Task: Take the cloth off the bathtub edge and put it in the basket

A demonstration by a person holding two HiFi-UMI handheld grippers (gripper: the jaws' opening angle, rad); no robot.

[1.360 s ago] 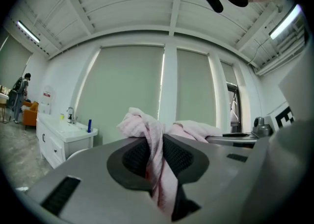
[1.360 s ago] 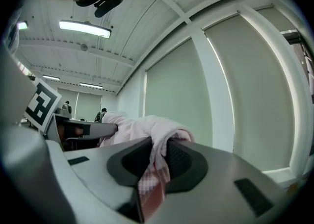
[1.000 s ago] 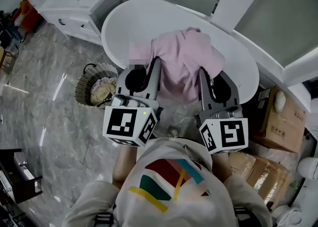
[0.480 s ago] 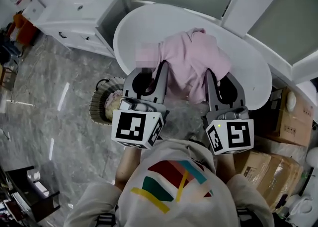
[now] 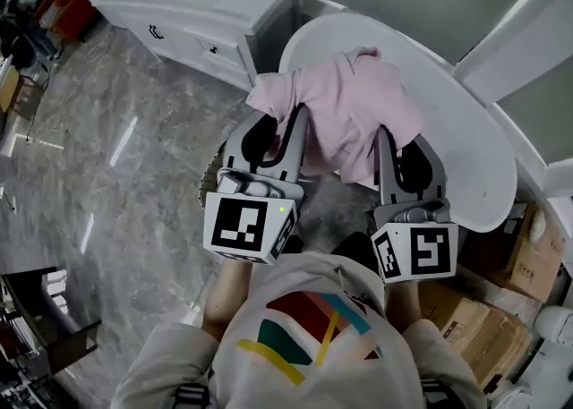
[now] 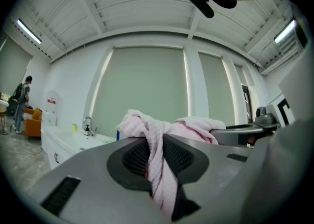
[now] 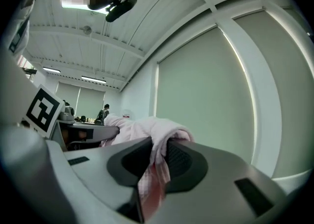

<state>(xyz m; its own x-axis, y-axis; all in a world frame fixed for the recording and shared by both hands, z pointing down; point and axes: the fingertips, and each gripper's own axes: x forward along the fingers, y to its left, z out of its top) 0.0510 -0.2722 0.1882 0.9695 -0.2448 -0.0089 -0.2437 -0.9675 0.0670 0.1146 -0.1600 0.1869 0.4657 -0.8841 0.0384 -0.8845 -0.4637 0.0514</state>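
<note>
A pink cloth [image 5: 345, 103] hangs bunched between my two grippers, above the near end of the white bathtub [image 5: 466, 143]. My left gripper [image 5: 293, 123] is shut on its left part, and a pinched fold [image 6: 158, 144] runs down between the jaws [image 6: 156, 169]. My right gripper [image 5: 385, 137] is shut on its right part [image 7: 156, 142], and the cloth trails through the jaws [image 7: 152, 169]. Only a sliver of the woven basket [image 5: 209, 185] shows on the floor, left of and below the left gripper.
A white vanity cabinet [image 5: 210, 4] with a sink stands at the top, close to the tub's end. Cardboard boxes [image 5: 501, 251] sit at the right beside the tub. A grey marble floor [image 5: 116, 174] spreads to the left. A dark stand [image 5: 40, 322] is at the lower left.
Both grippers have carried the cloth to the left, off the tub's middle toward its end. The basket, plain to see before, is now almost hidden under the left gripper.
</note>
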